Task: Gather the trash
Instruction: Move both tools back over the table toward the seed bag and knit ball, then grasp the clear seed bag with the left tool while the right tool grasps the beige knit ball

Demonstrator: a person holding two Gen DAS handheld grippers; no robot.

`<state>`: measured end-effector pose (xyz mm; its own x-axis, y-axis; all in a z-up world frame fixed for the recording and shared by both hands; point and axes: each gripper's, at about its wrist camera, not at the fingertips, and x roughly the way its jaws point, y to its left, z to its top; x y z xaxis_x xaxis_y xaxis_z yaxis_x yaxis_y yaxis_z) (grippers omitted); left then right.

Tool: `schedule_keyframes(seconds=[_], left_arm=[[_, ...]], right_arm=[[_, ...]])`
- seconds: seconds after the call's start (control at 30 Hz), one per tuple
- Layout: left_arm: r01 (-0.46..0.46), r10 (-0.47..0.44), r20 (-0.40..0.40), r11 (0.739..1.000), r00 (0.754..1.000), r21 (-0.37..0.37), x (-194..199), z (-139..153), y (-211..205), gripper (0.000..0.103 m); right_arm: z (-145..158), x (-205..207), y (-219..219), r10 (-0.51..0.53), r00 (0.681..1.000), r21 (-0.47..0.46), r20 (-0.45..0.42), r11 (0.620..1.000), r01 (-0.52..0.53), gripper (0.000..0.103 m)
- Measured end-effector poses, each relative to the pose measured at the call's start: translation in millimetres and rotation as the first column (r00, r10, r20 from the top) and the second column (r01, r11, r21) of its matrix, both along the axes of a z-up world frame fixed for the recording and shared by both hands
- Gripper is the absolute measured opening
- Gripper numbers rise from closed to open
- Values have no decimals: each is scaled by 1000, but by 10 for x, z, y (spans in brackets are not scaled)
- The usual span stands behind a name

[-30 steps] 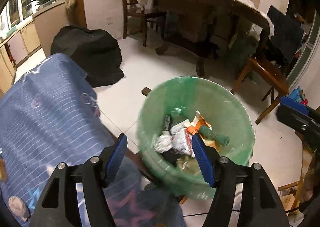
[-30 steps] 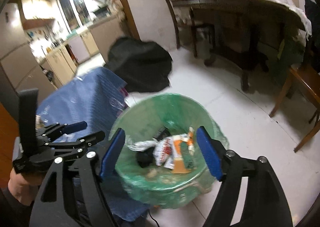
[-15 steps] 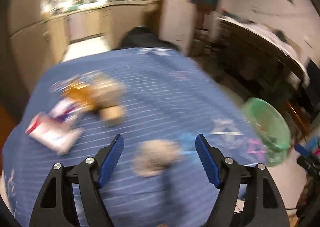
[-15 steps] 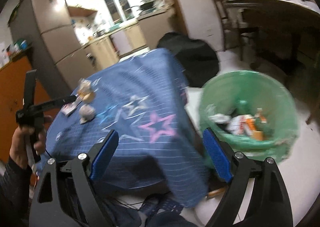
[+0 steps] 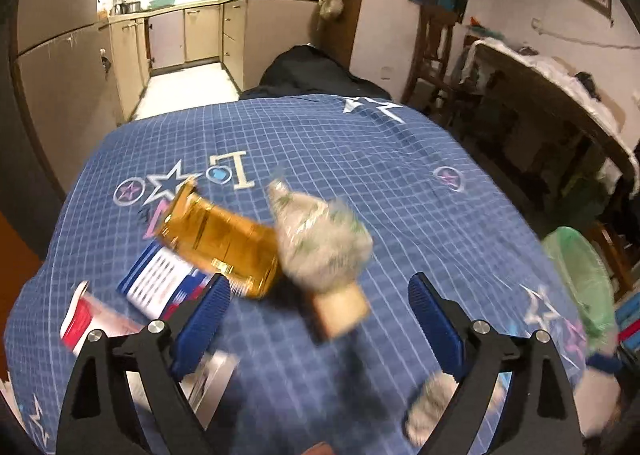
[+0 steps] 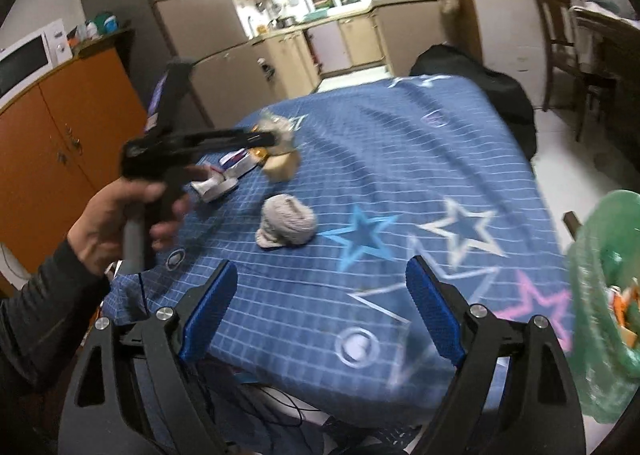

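On the blue star tablecloth (image 5: 400, 183) lies trash: a gold foil wrapper (image 5: 218, 235), a crumpled clear bag (image 5: 320, 239) over a tan block (image 5: 344, 309), a white-blue-red packet (image 5: 160, 279) and a grey wad (image 6: 286, 225). My left gripper (image 5: 318, 309) is open, just short of the tan block, and empty. It also shows in the right wrist view (image 6: 256, 141) over the same pile. My right gripper (image 6: 322, 309) is open and empty at the table's near edge. The green-lined bin (image 6: 604, 295) stands to the right.
A black bag (image 5: 316, 71) lies on the floor beyond the table. A dining table with chairs (image 5: 552, 95) stands at the right. An orange cabinet (image 6: 68, 127) with a microwave and a fridge (image 6: 188, 27) stand at the left. Cables hang under the table's near edge.
Both grippers have swung from over the bin to the blue table. The left one has closed in on the pile of wrappers. Both stay open and empty.
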<state>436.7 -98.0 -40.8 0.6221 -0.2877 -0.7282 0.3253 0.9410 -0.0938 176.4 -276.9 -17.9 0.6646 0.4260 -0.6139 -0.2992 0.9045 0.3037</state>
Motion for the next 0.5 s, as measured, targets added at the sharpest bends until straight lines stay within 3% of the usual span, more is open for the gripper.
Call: schedule_keyframes(seconds=[0.17, 0.23, 0.27, 0.3, 0.37, 0.5], left_arm=[[-84, 82, 28, 995, 996, 59, 234, -173, -206, 88], [-86, 85, 21, 996, 996, 34, 265, -215, -184, 71], [-88, 88, 19, 996, 996, 4, 261, -209, -161, 56], [-98, 97, 33, 995, 995, 7, 238, -190, -148, 50], [-108, 107, 58, 994, 993, 19, 192, -142, -143, 43], [-131, 134, 76, 991, 988, -40, 68, -42, 30, 41]], right_arm=[[-48, 204, 205, 31, 999, -9, -19, 999, -31, 83], [-68, 239, 250, 37, 999, -6, -21, 999, -37, 83], [-67, 259, 268, 39, 999, -6, -21, 999, -39, 83], [-75, 274, 276, 42, 999, -4, -22, 999, -42, 83], [-112, 330, 324, 48, 998, -1, -29, 999, -48, 83], [-184, 426, 455, 67, 997, -13, -38, 998, -68, 83]])
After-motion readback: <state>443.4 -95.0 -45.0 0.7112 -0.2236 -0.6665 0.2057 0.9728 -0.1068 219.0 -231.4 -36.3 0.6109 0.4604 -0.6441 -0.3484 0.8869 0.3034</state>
